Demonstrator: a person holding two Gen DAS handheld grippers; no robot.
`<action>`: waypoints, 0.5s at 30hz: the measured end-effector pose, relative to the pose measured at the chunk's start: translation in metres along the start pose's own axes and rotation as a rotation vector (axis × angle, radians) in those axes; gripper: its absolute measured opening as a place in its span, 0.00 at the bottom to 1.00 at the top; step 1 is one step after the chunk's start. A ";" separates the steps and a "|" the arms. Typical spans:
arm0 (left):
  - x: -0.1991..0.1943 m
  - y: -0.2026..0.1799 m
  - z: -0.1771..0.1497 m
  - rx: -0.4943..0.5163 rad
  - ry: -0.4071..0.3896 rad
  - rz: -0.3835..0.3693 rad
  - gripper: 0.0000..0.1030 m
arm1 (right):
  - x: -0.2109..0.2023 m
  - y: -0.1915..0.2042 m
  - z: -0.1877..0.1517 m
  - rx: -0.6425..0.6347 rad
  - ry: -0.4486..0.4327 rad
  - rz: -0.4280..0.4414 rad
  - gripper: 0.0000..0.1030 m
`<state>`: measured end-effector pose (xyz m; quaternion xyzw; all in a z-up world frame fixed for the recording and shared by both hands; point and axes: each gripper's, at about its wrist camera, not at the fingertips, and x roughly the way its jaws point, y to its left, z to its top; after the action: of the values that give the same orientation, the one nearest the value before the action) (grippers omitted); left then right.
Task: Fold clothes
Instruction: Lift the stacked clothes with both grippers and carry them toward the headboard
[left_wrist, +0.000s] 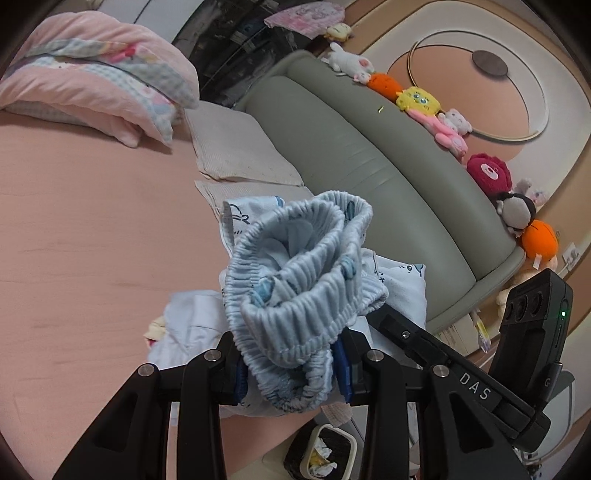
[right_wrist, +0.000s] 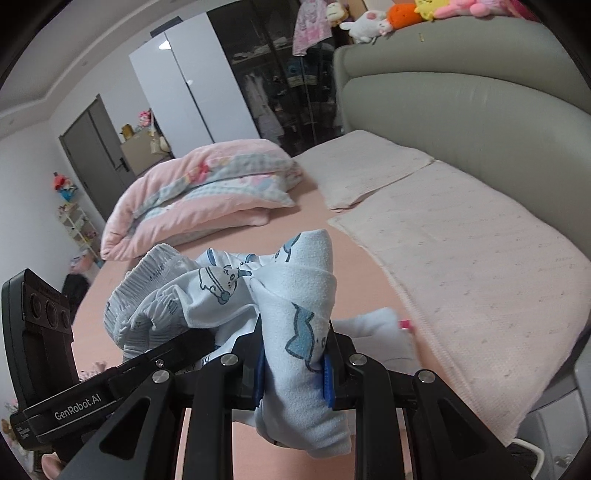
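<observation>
Both of my grippers are clamped on one garment, light blue pyjama trousers (left_wrist: 295, 273) printed with darker blue cartoon figures, held up off the pink bedsheet (left_wrist: 85, 229). My left gripper (left_wrist: 291, 363) pinches the ribbed elastic waistband (left_wrist: 306, 310) between its blue pads, and the waistband bunches into a loose ring just ahead of the jaws. My right gripper (right_wrist: 293, 367) pinches a fold of the smooth printed fabric, which stands up in a peak above the pads and hangs limp below them. Between the two grips the cloth is crumpled and slack, not spread.

Just beyond the trousers a white garment (left_wrist: 188, 317) lies rumpled on the sheet. To the left of it the sheet is bare and flat, a wide stretch of open room. In the left wrist view the mattress edge runs close under my left jaws, with a small bin (left_wrist: 325, 454) on the floor below.

Farther on, two pale textured pillows (right_wrist: 454, 269) lie side by side against the grey padded headboard (left_wrist: 354, 147). A folded pink quilt (right_wrist: 199, 195) sits well apart at the far side of the bed. Plush toys (left_wrist: 417, 98) line the headboard's top.
</observation>
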<state>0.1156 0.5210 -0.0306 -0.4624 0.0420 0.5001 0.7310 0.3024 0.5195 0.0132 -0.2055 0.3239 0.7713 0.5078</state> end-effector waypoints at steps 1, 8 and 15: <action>0.003 -0.001 0.000 -0.001 0.005 -0.001 0.32 | 0.001 -0.004 0.001 0.003 0.002 -0.006 0.21; 0.021 -0.003 -0.001 -0.013 0.034 -0.006 0.32 | 0.015 -0.025 0.008 0.016 0.027 -0.008 0.22; 0.037 0.006 -0.007 -0.040 0.075 -0.017 0.32 | 0.029 -0.036 0.007 0.018 0.059 -0.026 0.23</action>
<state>0.1320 0.5415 -0.0580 -0.4957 0.0553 0.4768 0.7238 0.3237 0.5533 -0.0112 -0.2279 0.3430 0.7553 0.5098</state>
